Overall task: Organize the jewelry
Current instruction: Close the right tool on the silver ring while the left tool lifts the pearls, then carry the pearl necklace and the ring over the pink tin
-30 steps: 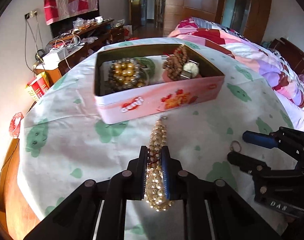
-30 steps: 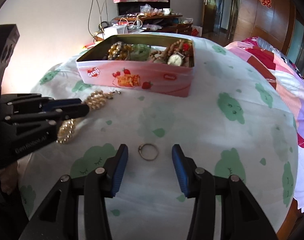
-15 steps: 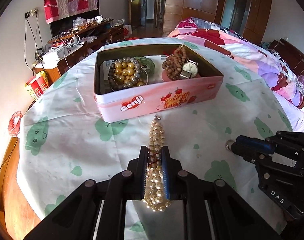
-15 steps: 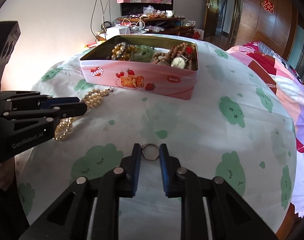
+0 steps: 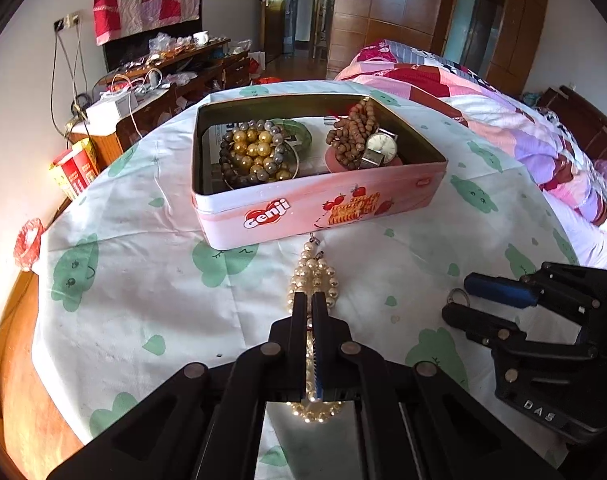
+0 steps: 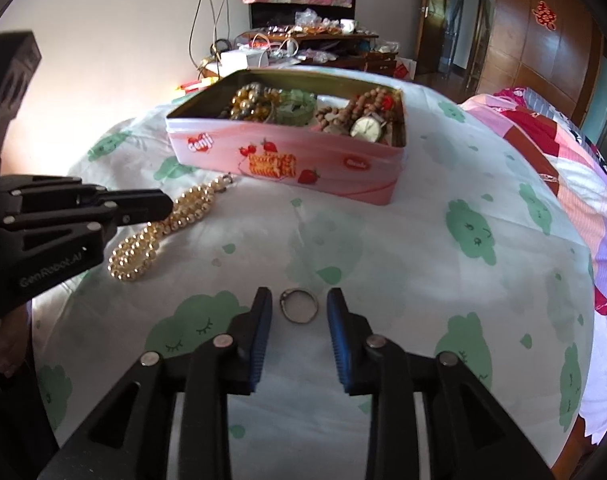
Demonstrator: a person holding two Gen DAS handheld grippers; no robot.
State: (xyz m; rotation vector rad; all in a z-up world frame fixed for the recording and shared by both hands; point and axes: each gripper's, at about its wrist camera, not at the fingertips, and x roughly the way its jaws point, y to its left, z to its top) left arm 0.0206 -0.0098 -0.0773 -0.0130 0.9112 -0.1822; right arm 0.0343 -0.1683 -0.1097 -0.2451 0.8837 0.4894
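Observation:
A pink tin box (image 5: pixel 323 208) holds beaded bracelets and a watch; it also shows in the right wrist view (image 6: pixel 287 160). My left gripper (image 5: pixel 312 300) is shut on a pearl necklace (image 5: pixel 315 272) that lies on the tablecloth in front of the box; the necklace also shows in the right wrist view (image 6: pixel 183 212). My right gripper (image 6: pixel 299 304) is open, its blue-padded fingers either side of a small metal ring (image 6: pixel 299 305) on the cloth, not touching it. The ring (image 5: pixel 458 296) and the right gripper (image 5: pixel 459 300) also show in the left wrist view.
The round table (image 6: pixel 423 248) has a white cloth with green prints. A bed with a pink quilt (image 5: pixel 503 120) stands at the right. A cluttered cabinet (image 5: pixel 163 80) stands behind the table by the wall.
My right gripper closed around the ring half a second ago and has opened again; the ring still lies on the cloth. My left gripper has closed tighter on the pearl necklace.

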